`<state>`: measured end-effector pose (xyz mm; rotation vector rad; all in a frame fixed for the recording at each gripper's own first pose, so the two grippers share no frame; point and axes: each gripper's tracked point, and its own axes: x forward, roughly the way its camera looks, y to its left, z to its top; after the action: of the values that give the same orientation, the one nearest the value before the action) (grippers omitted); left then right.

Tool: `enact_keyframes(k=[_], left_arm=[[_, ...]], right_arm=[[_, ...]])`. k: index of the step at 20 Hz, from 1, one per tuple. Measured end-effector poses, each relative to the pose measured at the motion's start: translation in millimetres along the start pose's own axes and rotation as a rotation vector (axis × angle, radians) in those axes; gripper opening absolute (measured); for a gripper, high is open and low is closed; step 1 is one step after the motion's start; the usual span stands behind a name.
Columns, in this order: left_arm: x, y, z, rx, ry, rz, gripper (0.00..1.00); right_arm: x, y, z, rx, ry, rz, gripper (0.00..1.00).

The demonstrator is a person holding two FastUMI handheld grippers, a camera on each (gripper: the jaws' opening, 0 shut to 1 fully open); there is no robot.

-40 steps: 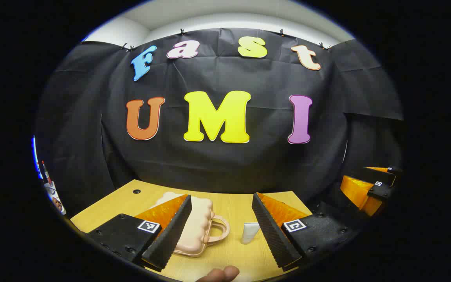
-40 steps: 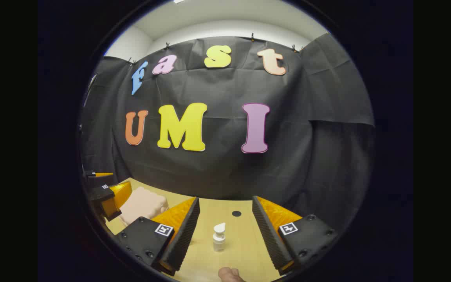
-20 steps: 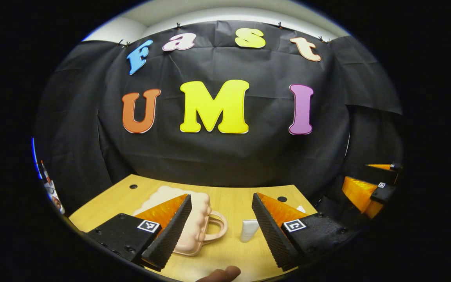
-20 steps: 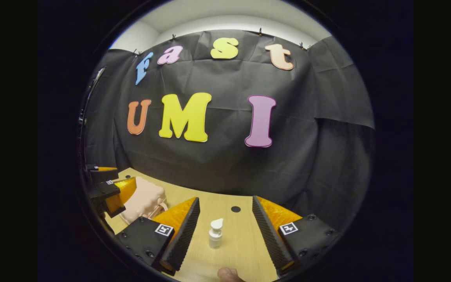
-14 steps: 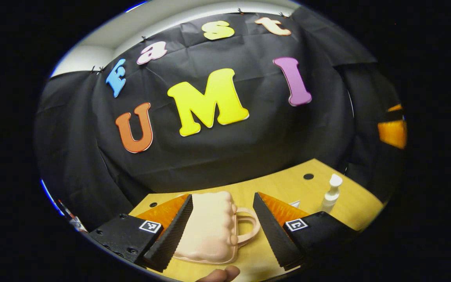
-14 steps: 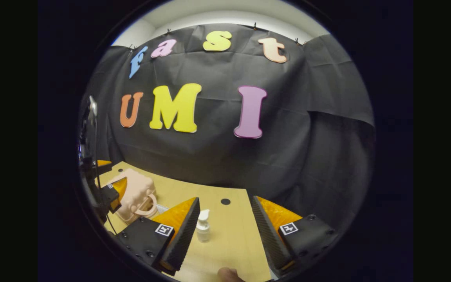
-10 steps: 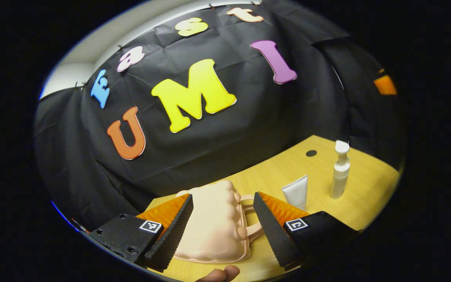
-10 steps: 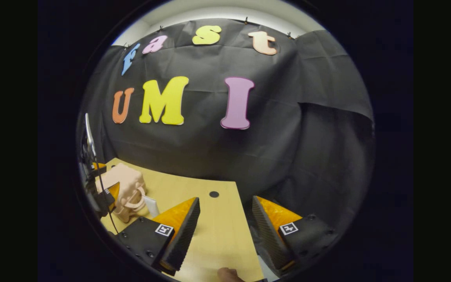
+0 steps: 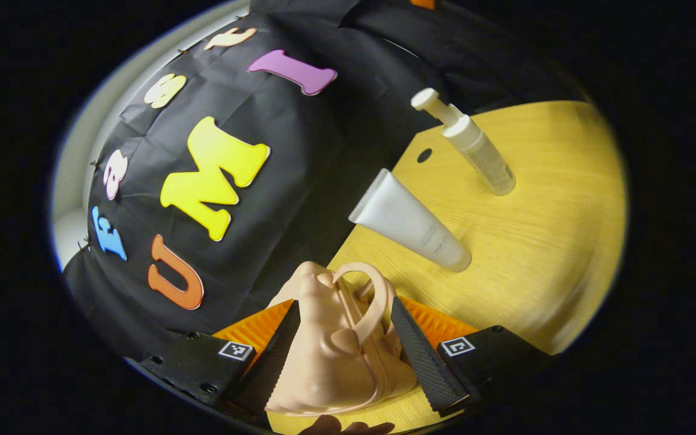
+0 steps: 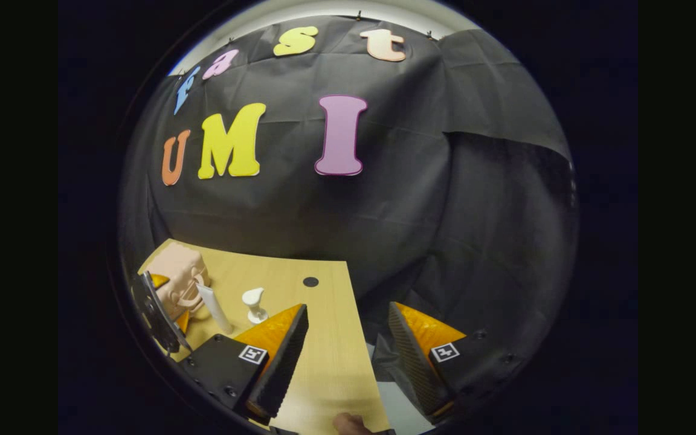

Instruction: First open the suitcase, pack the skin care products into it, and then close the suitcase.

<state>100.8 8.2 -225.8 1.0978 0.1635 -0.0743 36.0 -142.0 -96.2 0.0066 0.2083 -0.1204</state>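
Observation:
A small peach suitcase [image 9: 330, 356] with a loop handle [image 9: 375, 296] lies shut on the wooden table [image 9: 541, 260]. It sits between the fingers of my left gripper [image 9: 345, 362], whose jaws stand wide beside its sides. This view is rolled steeply. A white tube [image 9: 411, 220] and a white pump bottle [image 9: 475, 151] stand beyond the case. My right gripper [image 10: 345, 356] is open and holds nothing, over the table's right edge. In the right gripper view, the suitcase [image 10: 176, 275], tube [image 10: 215, 308], pump bottle [image 10: 254, 305] and left gripper [image 10: 167, 302] sit far left.
A round hole [image 10: 310, 281] marks the table [image 10: 324, 362] near its back edge. The black cloth wall hangs close behind the table. The table's right edge falls off below my right gripper's right finger. A thumb tip [image 10: 348, 423] shows at the bottom.
My left gripper rolled hard and moved in, so the suitcase now lies between its fingers. My right gripper swung right, off the pump bottle, to the table's right edge.

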Motion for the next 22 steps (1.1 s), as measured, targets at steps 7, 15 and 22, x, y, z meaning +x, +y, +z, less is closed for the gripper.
enact_keyframes(k=[7,15,22], left_arm=[[20.2,-5.7,-8.8,0.223,0.108,0.070,0.80],[29.6,-8.8,-12.5,0.362,0.208,0.039,0.39],[25.0,3.7,-14.9,0.328,0.199,-0.014,0.11]], right_arm=[[26.1,4.4,-13.3,-0.047,-0.003,0.100,0.80],[20.7,27.9,-36.1,-0.106,0.031,0.182,0.79],[-0.4,41.7,-45.4,-0.092,0.055,0.124,0.80]])
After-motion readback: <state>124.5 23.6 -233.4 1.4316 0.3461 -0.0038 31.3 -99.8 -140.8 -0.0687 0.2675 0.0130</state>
